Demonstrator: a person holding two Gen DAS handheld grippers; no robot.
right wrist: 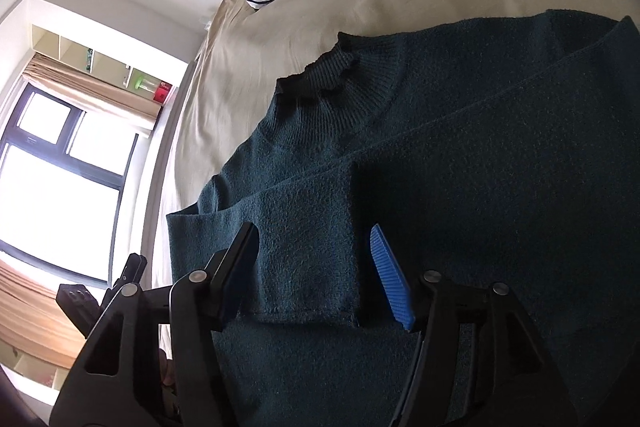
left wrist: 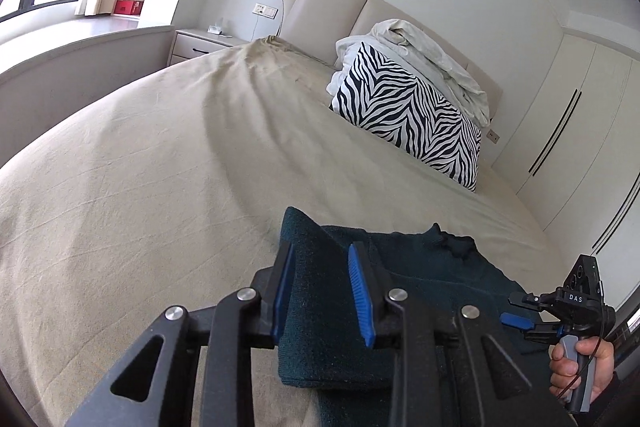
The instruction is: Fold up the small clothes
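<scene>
Sweater (right wrist: 460, 163) sleeve (right wrist: 308, 247) lies folded across; both grippers, left gripper (left wrist: 322, 291) and right gripper (right wrist: 316, 275), have jaws spread. Smooth it flat on the bed (left wrist: 140, 167) next.

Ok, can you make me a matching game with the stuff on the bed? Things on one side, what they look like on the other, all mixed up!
Things:
1. sweater
2. pillow
3. bedsheet
4. gripper pads

Looks:
A. beige and wrinkled
B. bright blue and ribbed
C. dark teal, knitted, with a ribbed collar
D. black and white zebra stripes

Pairs: 1-C, 2-D, 3-A, 4-B
</scene>
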